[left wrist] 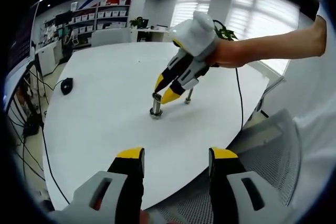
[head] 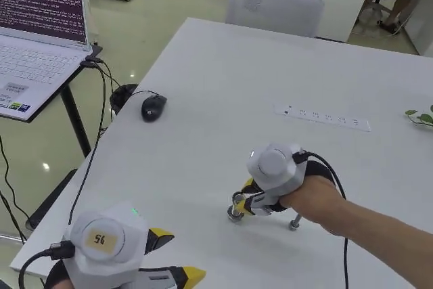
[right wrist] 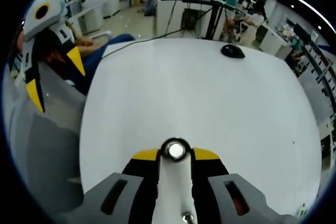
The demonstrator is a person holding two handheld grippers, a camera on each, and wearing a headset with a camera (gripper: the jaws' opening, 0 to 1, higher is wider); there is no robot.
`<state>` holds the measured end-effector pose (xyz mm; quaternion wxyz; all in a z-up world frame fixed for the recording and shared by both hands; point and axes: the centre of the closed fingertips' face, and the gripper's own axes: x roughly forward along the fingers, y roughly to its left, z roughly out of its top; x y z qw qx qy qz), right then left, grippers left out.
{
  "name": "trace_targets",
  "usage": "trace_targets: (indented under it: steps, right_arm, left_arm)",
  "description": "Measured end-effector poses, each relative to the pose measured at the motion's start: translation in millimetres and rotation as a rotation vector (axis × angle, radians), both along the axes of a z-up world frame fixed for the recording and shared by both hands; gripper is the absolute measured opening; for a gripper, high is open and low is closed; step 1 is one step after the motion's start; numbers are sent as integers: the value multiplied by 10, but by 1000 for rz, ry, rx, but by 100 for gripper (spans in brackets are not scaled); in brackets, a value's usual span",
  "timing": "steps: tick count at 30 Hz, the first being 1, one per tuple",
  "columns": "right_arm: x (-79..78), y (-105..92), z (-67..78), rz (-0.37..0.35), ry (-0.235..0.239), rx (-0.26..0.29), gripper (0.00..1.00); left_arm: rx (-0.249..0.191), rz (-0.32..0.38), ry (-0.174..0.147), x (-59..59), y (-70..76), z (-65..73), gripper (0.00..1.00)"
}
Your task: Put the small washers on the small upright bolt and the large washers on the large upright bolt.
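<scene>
The left hand-held gripper (left wrist: 177, 155) idles at the near table (head: 223, 86) edge, jaws apart and empty. Beyond it, the right hand-held gripper (left wrist: 165, 91) points down at the top of the large upright bolt (left wrist: 155, 109), jaws drawn in on a shiny ring (right wrist: 175, 150), judged to be a large washer being threaded on. The next move calls for centring the hole over the shaft, then releasing. The small upright bolt (head: 295, 222) stands just beside. The washer count on either bolt cannot be made out; the person's hand partly covers the work.
</scene>
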<state>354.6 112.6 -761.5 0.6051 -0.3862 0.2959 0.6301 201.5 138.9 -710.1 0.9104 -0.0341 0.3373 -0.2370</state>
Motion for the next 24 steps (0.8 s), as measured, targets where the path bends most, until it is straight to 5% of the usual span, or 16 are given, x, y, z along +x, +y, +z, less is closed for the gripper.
trace_targets:
  steps: [13, 24]
  right_arm:
    - [6, 31, -134, -15, 17, -36, 23]
    - [17, 28, -394, -68, 46, -73, 23]
  left_arm:
    - [-2, 5, 1, -10, 17, -9, 48]
    - [-1, 3, -5, 2, 13, 8, 48]
